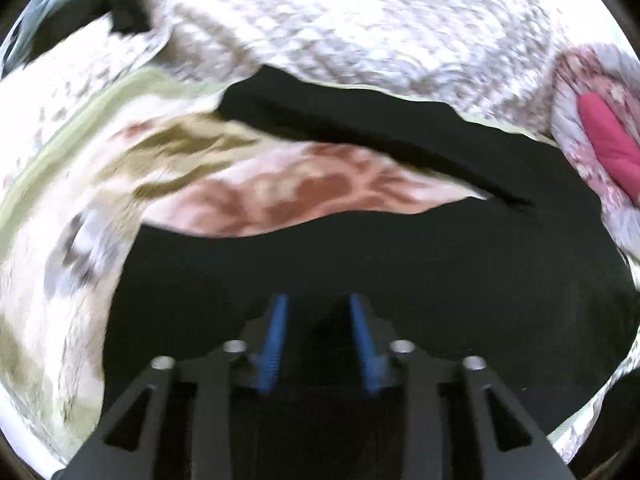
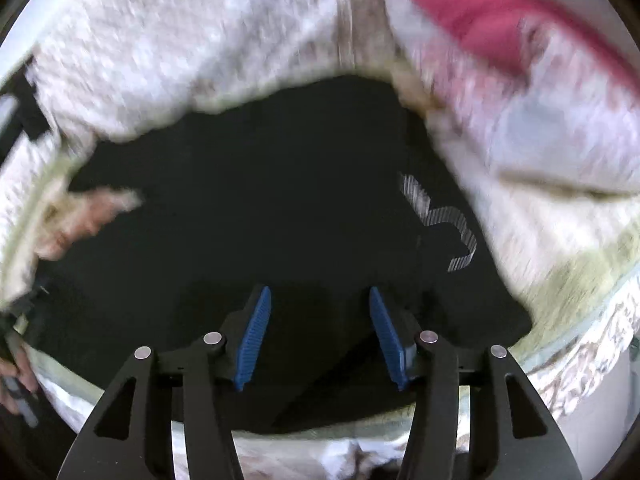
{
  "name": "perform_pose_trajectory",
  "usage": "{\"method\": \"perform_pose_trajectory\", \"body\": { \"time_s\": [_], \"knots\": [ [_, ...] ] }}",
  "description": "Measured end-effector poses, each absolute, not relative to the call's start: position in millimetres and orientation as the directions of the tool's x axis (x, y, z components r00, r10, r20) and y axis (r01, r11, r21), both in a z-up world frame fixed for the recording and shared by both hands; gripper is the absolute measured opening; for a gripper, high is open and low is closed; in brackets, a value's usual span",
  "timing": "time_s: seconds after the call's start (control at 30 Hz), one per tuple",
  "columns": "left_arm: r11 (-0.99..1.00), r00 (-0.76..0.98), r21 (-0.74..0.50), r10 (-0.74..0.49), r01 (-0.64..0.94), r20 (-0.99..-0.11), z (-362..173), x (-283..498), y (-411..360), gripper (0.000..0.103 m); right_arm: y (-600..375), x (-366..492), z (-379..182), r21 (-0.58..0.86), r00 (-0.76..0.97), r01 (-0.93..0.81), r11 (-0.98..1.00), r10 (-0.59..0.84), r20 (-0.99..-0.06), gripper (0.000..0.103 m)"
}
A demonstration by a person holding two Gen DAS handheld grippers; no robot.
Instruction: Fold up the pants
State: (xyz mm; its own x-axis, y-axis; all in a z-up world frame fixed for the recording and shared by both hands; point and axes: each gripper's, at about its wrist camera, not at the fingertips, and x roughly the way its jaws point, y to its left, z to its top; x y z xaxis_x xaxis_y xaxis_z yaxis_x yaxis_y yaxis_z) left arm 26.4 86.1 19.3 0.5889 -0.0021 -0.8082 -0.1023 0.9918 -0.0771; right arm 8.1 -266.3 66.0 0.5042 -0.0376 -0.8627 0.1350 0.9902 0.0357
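Item: black pants (image 1: 360,264), lying spread on a bed over a patterned bedspread (image 1: 360,20) in white, pale green and brownish-pink print. Fabric dark and plain; in the right wrist view a striped silver-white emblem (image 2: 440,220) shows on the cloth to the right of centre. In the left wrist view a fold or seam line runs diagonally across the upper part of the garment.

Left hand-held gripper (image 1: 319,300): jaws partly apart, blue pads (image 1: 276,340) over the black cloth, nothing pinched between them.

Right hand-held gripper (image 2: 318,292): jaws partly apart, likewise above the pants, gripping nothing.

Adjacent: pink item (image 2: 500,20) among bedding, blurred. No containers seen.
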Motion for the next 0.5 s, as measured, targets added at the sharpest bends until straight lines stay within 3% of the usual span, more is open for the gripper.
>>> {"method": "perform_pose_trajectory", "body": {
  "time_s": [0.13, 0.5],
  "knots": [
    [0.989, 0.575, -0.073, 0.015, -0.130, -0.818, 28, 13, 94, 0.043, -255, 4, 81, 0.064, 0.556, 0.101, 0.993, -0.003, -0.831, 0.052],
    [0.994, 0.602, -0.108, -0.087, 0.000, -0.794, 55, 11, 50, 0.043, -214, 13, 77, 0.109, 0.529, -0.054, 0.993, 0.121, -0.840, 0.052]
  ]
}}
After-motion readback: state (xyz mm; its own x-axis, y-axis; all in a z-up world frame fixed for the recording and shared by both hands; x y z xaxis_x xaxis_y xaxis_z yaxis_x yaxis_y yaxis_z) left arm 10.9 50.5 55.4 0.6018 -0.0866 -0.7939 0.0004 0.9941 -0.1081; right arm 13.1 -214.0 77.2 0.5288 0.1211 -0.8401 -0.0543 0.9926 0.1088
